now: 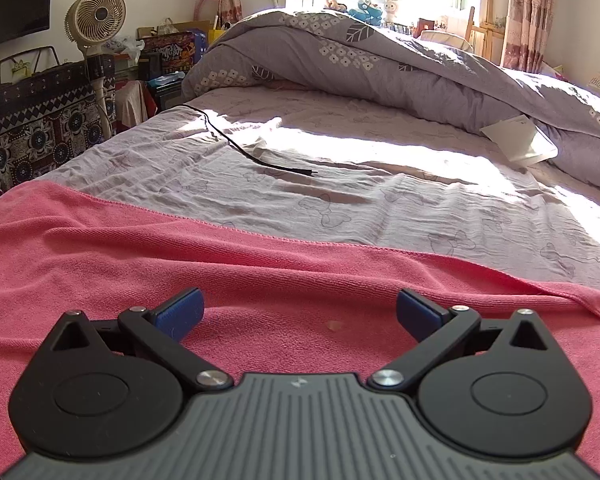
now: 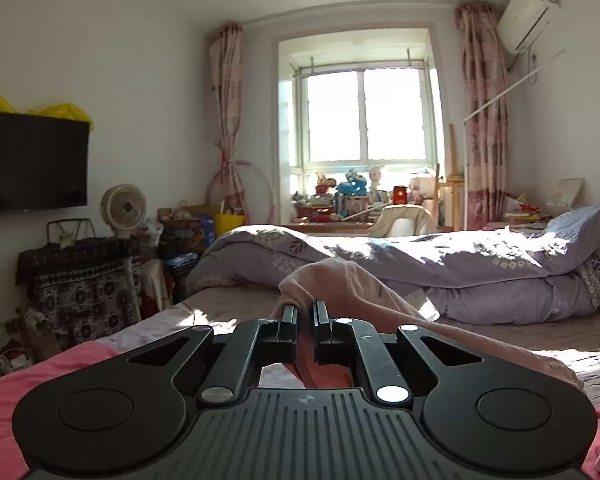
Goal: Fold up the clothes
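**Lifting the pink garment clear while the left jaws wait wide**

Gripping tight, the right gripper (image 2: 305, 312) has its jaws pressed nearly together on a fold of the pale pink garment (image 2: 340, 284), and the cloth bunches up over the fingertips at the centre of the right wrist view before trailing away to the lower right of the frame. That looks like a pinch taken near an edge or corner, so the rest of the piece can hang free and shake out its creases before it is laid flat.

Over on the other side, the left gripper (image 1: 300, 312) sits low in its frame with the jaws spread wide and nothing between the blue pads (image 1: 182, 312). It hovers just above the coral-pink towel (image 1: 140, 264), which is spread across the near part of the bed and fills the lower half of the left wrist view. My read is that the towel serves as the folding surface, and that the left jaws stand ready to take a second corner of the garment.

Further up the left view, a black cable (image 1: 252, 152) lies across the sunlit bedsheet (image 1: 380, 184), well apart from the towel. The grey floral duvet (image 1: 380, 60) is heaped along the upper right, pushed back, seemingly to leave working room.
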A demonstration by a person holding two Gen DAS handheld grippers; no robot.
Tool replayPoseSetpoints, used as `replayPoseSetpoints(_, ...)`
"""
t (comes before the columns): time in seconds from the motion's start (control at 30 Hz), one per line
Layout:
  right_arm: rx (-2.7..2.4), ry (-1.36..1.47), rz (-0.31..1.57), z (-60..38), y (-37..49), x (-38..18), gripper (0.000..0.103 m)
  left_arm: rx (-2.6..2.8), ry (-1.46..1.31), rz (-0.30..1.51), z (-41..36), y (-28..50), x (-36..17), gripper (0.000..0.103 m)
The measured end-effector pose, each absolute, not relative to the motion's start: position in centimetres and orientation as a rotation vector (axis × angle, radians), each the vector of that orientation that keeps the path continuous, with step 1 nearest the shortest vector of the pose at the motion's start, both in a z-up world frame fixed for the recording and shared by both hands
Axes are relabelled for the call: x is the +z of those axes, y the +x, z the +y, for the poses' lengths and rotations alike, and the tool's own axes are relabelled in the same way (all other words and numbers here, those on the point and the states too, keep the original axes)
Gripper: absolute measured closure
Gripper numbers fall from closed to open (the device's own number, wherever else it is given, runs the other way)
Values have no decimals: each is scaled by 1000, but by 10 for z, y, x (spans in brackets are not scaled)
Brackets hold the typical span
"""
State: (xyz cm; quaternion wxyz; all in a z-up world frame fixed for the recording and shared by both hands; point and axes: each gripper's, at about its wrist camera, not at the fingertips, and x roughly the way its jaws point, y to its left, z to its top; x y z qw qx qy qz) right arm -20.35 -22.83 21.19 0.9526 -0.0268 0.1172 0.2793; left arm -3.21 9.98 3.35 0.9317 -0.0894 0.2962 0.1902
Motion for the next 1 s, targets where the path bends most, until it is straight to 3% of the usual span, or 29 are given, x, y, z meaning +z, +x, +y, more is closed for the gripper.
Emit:
replayPoseSetpoints(0.1,707,-159,478,-229,-255,158,88,366,-223,592,105,-43,36,0)
replayPoseSetpoints(0.27,725,-282,691,-227,-299,87,62,268,-316,628,105,-51,26,0)
replayPoseSetpoints(0.4,497,-152,584,-251,-254,93,18,225,-302,654,96,-46,22,0)
replayPoseSetpoints(0.6,35,10,603,-284,-127,74,13,197,-290,649,91,-43,22,0)
replayPoseSetpoints(0.63,-2,2,635,-282,-109,66,18,198,-283,654,90,-42,21,0)
replayPoseSetpoints(0.67,-28,-10,686,-279,-95,52,30,200,-273,660,89,-41,20,0)
replayPoseSetpoints(0.7,-54,0,738,-279,-87,37,78,202,-263,666,88,-40,19,0)
replayPoseSetpoints(0.73,-67,44,766,-281,-88,30,95,202,-251,669,87,-39,19,0)
replayPoseSetpoints(0.8,57,142,697,-285,-117,36,96,198,-239,666,85,-39,20,0)
replayPoseSetpoints(1.0,479,20,464,-281,-251,109,96,186,-228,678,81,-39,19,0)
